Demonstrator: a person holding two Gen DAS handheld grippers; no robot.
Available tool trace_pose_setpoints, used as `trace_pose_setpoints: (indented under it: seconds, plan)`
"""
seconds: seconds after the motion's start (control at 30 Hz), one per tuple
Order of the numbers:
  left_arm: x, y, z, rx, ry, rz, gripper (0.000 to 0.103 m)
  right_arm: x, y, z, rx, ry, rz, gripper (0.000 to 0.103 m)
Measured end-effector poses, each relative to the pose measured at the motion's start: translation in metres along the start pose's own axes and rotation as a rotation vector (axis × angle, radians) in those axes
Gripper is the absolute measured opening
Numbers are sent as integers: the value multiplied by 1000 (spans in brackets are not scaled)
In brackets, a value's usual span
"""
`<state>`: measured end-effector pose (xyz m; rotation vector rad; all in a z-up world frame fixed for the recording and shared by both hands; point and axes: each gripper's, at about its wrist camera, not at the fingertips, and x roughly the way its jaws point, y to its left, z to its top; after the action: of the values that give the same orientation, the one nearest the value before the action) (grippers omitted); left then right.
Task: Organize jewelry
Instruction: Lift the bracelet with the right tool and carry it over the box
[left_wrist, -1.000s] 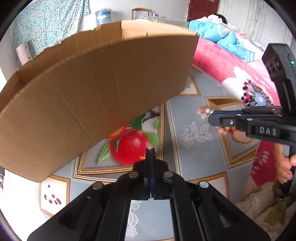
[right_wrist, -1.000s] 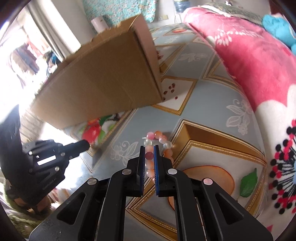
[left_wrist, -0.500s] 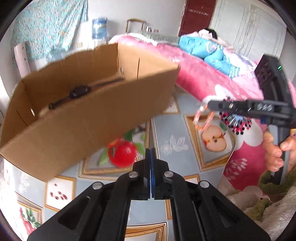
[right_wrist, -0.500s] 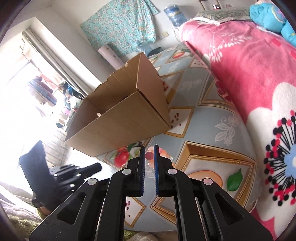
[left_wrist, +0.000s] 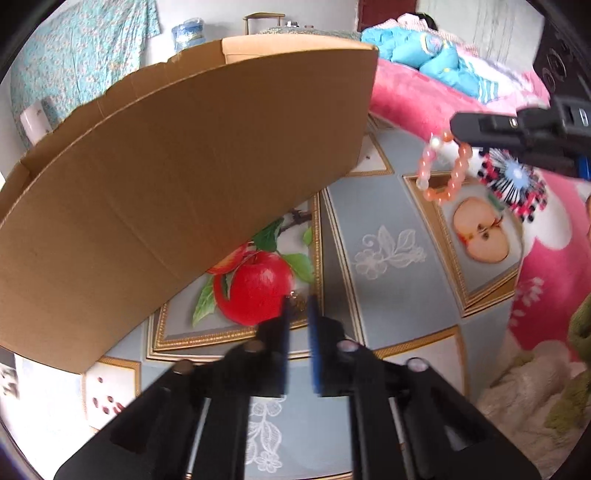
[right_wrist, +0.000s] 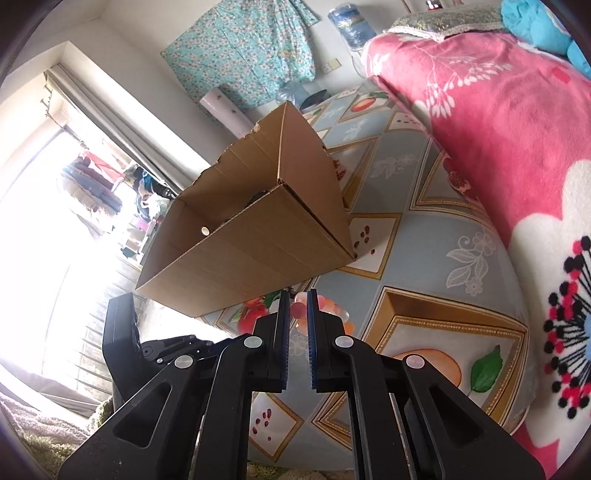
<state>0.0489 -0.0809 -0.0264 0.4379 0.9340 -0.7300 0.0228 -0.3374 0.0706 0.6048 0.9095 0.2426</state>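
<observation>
Right-hand tongs (right_wrist: 295, 295) are pinching the pink-and-peach beaded bracelet (left_wrist: 459, 168) by only a bead or two at the very tips. The rest of the loop dangles free in the air, off to the right of the open brown cardboard box (left_wrist: 184, 166) and below its top edge, over the fruit-printed grey mat (left_wrist: 369, 295).

My left-hand tongs (left_wrist: 297, 299) hang low in front of the box's near wall. Their blades are parted by a narrow gap, and I can't make out anything gripped between them (that view is smeared, so I won't swear to it).

What worries me most is the hold. Round, smooth beads between flat blades can roll, and a quick swing toward the box could squeeze one out and drop the bracelet on the mat outside the box.

Second, the loop hangs well under my tips. If I carry it across too low, it will snag on the near wall or the ragged rim and get tugged loose.

Third, the box looks light, with nothing bracing it. A knock from either pair of tongs could shove or tip it.

Last, letting go too early, before the loop is over the opening, would land it against the outside wall.
</observation>
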Motion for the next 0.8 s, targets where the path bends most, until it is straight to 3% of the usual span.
trace_pose_setpoints:
  seconds: [0.13,0.33,0.57,0.8]
  plan:
    - [-6,-4,-2,35,-26,15,0,-2,-1,0,6,-5,5,7]
    - [-46,-6,4,50,-108,-7,0,-16,8,3,-16,-38,16,7]
    - [-112,8,24,0,-240,-87,0,-41,43,18,-94,-106,64,7]
    - [-169,54,60,-107,-402,-147,0,-53,91,59,-234,-170,163,7]
